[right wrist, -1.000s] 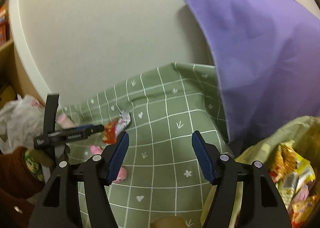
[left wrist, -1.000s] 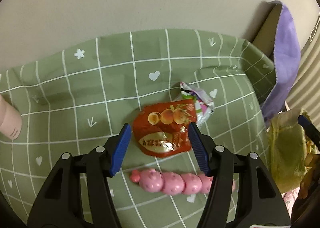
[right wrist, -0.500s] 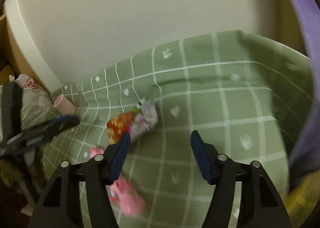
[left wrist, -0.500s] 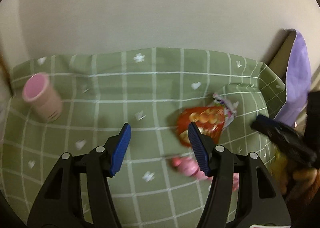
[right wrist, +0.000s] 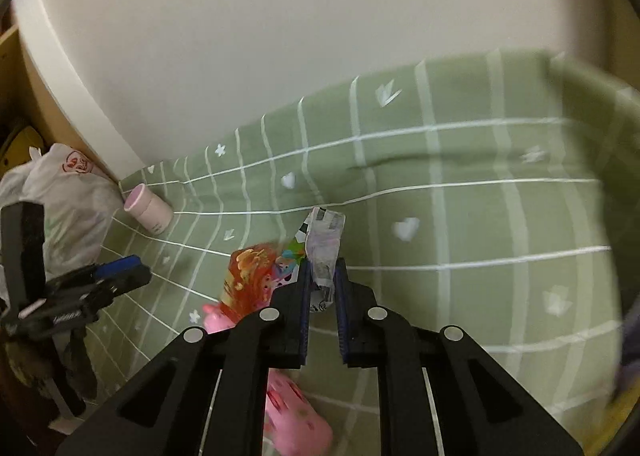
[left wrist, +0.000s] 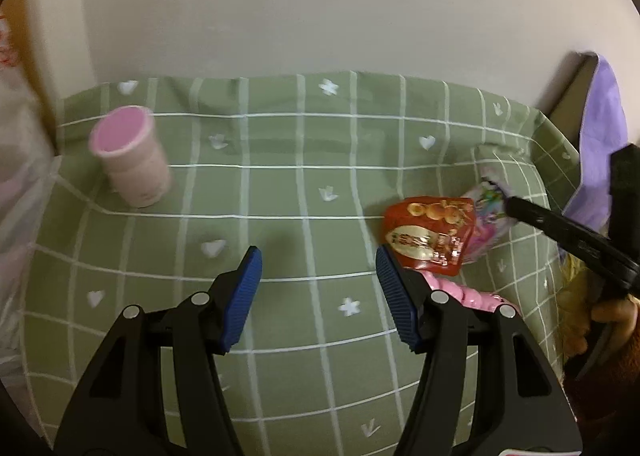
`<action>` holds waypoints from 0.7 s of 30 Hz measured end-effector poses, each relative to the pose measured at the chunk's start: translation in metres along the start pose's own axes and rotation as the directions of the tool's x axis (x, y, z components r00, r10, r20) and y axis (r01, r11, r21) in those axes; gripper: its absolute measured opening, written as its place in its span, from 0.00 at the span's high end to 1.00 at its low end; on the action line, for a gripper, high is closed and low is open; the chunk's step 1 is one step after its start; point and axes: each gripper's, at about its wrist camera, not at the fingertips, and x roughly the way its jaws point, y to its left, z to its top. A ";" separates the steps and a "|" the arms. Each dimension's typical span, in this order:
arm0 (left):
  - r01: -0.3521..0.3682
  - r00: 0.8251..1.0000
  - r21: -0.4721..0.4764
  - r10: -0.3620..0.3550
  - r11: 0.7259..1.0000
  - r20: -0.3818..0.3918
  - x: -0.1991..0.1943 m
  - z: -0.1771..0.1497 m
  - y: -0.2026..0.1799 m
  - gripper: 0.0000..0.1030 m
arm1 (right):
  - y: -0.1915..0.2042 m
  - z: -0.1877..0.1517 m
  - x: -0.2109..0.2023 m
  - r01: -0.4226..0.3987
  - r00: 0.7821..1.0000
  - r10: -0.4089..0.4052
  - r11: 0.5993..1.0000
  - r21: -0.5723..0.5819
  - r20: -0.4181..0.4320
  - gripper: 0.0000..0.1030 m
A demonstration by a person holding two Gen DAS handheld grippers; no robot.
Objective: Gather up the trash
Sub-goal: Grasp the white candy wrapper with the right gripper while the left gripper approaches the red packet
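Right now, nearest first:

right gripper (right wrist: 321, 288): clenched on the crumpled colourful wrapper (right wrist: 323, 248); its blue pads pinch the near end, and the rest of the wrapper sticks up and away from the fingertips.

wrapper's long axis: roughly in line with the right gripper's fingers, pointing toward the wall, with the free end tilted slightly left.

wrapper's place: at the right side of the green checked cloth (left wrist: 304, 184), its lower edge touching or overlapping the red snack packet (left wrist: 430, 234); whether it has cleared the cloth I cannot tell.

left gripper (left wrist: 318, 288): released, jaws wide apart over bare cloth, holding nothing.

red snack packet from the left gripper: ahead and to the right, just beyond the right fingertip, lying flat with its broad face up.

nearer hand: the left one for the red packet, in my judgement, since the right is occupied.

pink toy (left wrist: 466, 294): just beside the packet's near edge, partly hidden behind the left gripper's right finger.

pink cup (left wrist: 130, 162): upright, far left of the cloth, well apart from the packets.
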 end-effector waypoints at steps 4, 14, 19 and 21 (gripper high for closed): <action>0.082 0.996 0.079 -0.079 0.993 -0.037 0.021 -0.001 -0.024 0.45 | -0.013 -0.012 -0.042 0.076 0.996 -0.076 0.997 0.016 0.048 0.88; 0.143 0.985 0.377 -0.095 0.915 -0.142 0.068 0.021 -0.066 0.45 | -0.048 -0.053 -0.101 0.180 0.980 -0.188 0.976 0.123 0.061 0.88; 0.145 0.981 0.418 -0.075 0.897 -0.178 0.087 0.019 -0.086 0.45 | -0.051 -0.065 -0.110 0.204 0.975 -0.214 0.968 0.148 0.057 0.88; 0.172 0.973 0.372 -0.097 0.912 -0.211 0.094 0.020 -0.087 0.45 | -0.051 -0.067 -0.114 0.212 0.973 -0.223 0.966 0.149 0.060 0.88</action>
